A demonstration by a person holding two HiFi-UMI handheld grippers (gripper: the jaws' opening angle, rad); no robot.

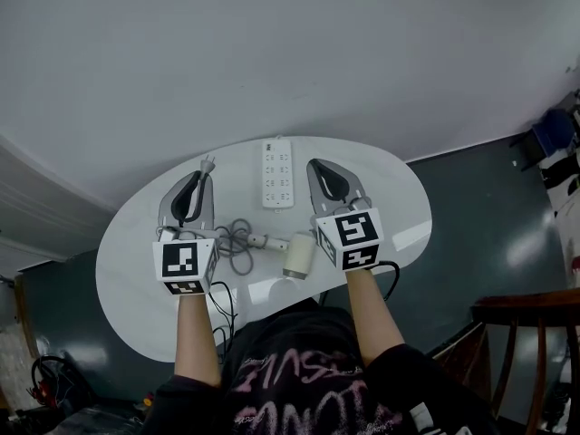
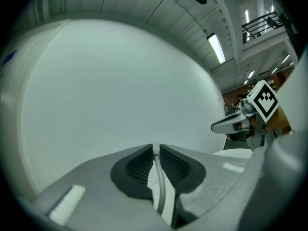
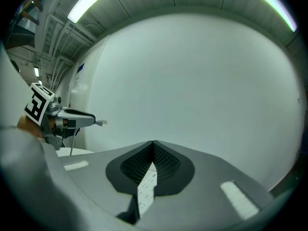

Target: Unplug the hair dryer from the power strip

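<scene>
The white power strip (image 1: pixel 277 173) lies at the far middle of the white oval table (image 1: pixel 399 198); none of its sockets holds a plug. My left gripper (image 1: pixel 200 177) is shut on the hair dryer's grey cord (image 2: pixel 160 186) just behind the plug (image 1: pixel 207 164), which pokes past the jaws, left of the strip and apart from it. The hair dryer (image 1: pixel 296 253) lies near the front edge, its cord coiled (image 1: pixel 237 243) beside it. My right gripper (image 1: pixel 315 164) is shut on nothing, just right of the strip. In the right gripper view the strip (image 3: pixel 147 189) shows below the jaws.
A dark wooden chair (image 1: pixel 526 333) stands at the right of the table. Black cables (image 1: pixel 45 374) lie on the floor at the lower left. A black cable (image 1: pixel 222 302) hangs off the table's front edge. A plain white wall fills both gripper views.
</scene>
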